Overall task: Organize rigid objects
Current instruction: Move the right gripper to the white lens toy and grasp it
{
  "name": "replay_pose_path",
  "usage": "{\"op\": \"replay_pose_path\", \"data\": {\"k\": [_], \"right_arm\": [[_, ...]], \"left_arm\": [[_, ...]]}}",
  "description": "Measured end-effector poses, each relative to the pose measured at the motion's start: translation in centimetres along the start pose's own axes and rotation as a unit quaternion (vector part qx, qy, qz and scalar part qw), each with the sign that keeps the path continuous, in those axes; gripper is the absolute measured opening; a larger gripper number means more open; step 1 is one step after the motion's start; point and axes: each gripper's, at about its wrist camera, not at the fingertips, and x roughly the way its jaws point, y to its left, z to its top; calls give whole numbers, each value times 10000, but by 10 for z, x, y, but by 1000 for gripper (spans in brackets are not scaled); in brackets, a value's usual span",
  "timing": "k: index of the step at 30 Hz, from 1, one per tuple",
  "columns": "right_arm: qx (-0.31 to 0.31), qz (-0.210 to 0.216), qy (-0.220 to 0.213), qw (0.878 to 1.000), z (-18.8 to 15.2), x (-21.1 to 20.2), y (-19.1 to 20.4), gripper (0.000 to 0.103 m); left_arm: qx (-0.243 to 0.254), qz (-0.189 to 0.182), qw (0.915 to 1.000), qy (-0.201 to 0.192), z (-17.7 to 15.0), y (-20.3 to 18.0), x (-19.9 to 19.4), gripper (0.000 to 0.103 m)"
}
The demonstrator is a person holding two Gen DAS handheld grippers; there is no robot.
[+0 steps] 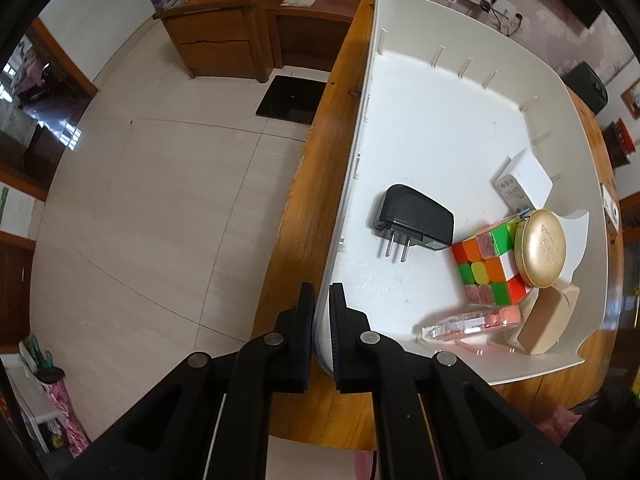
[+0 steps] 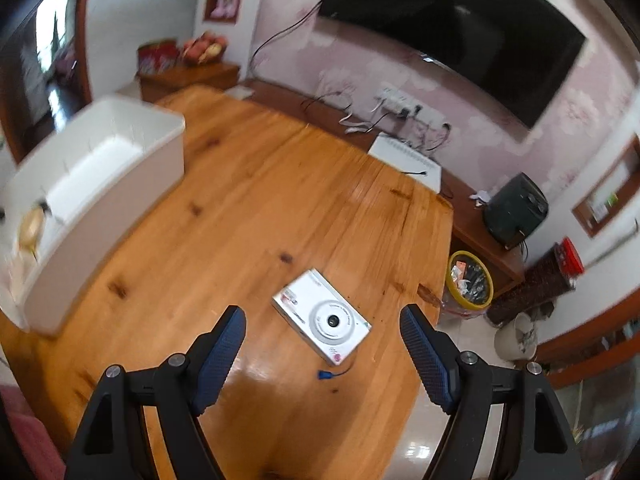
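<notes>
Very little writing in front of you can be read. In your left wrist view, the round gold tin (image 1: 541,248) inside the white bin (image 1: 432,92) carries embossed lettering across its lid, too distorted to spell out. The white charger (image 1: 524,180) beside it has a grey label of fine print, too small to read. In your right wrist view, the silver camera (image 2: 322,316) on the tabletop (image 2: 256,200) shows small, blurred markings and a pink sticker, none legible.

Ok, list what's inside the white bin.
In the white bin: black charger, white adapter, Rubik's cube, gold round tin, clear pink case, beige block. Anything under the tin or cube is hidden.
</notes>
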Motion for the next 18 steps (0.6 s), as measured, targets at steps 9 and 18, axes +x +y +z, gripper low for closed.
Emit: {"op": "replay_pose_path", "data": {"k": [9, 18], "right_arm": [[-803, 392, 644, 9939, -8, 68, 0, 80], [-1212, 544, 1089, 9851, -13, 103, 1, 80]], "left_arm": [[-135, -100, 9999, -28, -1, 3, 4, 7], [-215, -43, 9998, -10, -1, 4, 3, 8]]}}
